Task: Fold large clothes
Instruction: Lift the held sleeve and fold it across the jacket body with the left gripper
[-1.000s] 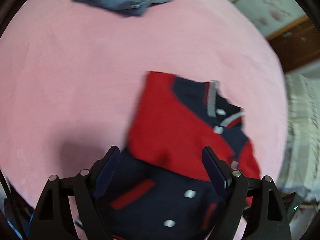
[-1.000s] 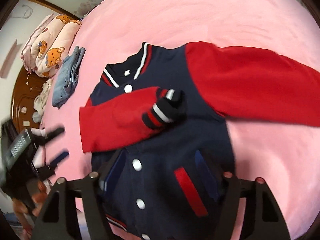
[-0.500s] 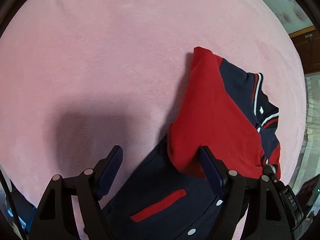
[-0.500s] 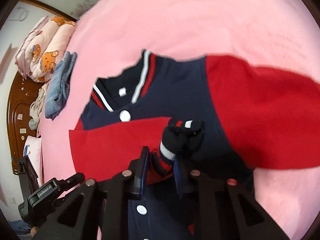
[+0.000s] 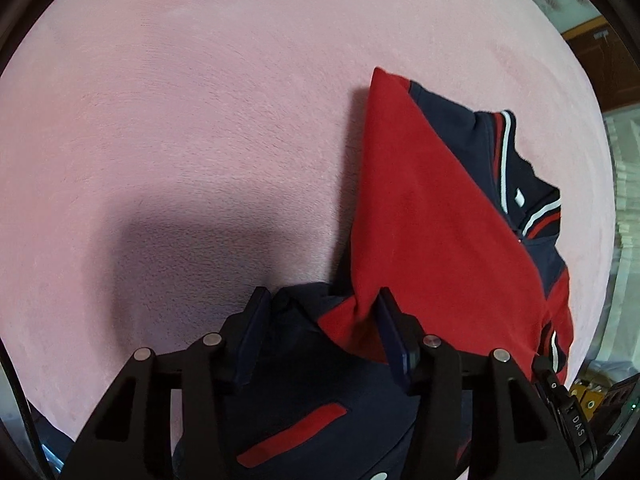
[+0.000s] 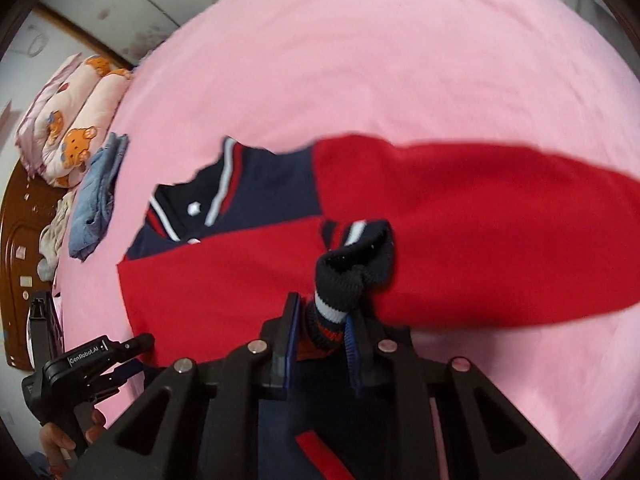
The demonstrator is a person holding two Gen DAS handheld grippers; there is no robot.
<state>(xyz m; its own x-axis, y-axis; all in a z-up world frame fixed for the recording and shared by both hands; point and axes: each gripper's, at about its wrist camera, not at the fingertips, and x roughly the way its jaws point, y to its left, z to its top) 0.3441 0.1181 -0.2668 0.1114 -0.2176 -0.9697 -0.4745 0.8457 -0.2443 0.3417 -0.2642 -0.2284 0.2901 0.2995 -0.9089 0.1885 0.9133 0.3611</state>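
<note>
- Left wrist view: your left gripper (image 5: 320, 320) has its jaws partly open, with the jacket (image 5: 448, 240) bunched between them at the edge where the navy body meets the folded red sleeve (image 5: 420, 200). The cloth touches both fingers, but you cannot tell whether it is firmly pinched.
- The jacket lies on the pink bed (image 5: 200, 100), spreading from the jaws toward the right of this view. The red sleeve is folded across the navy front.
- The striped collar (image 5: 508, 152) sits at the far right, past the sleeve. A red pocket trim (image 5: 292, 432) shows on the navy cloth below the fingers.
- A dark shadow falls on the bed just left of the jacket.
- Right wrist view: your right gripper (image 6: 320, 336) has its jaws closed to a narrow gap on the knit cuff (image 6: 352, 272) of the folded sleeve. The cuff stands up out of the jaws, its navy end flopped over.
- The other red sleeve (image 6: 500, 220) stretches out to the right across the bed, blurred.
- The left gripper (image 6: 92, 364) shows at the lower left, at the jacket's edge.
- Folded jeans (image 6: 96, 196) lie on the bed well left of the collar, with a bear-print quilt (image 6: 68, 120) just beyond them by the wooden headboard (image 6: 16, 280).
</note>
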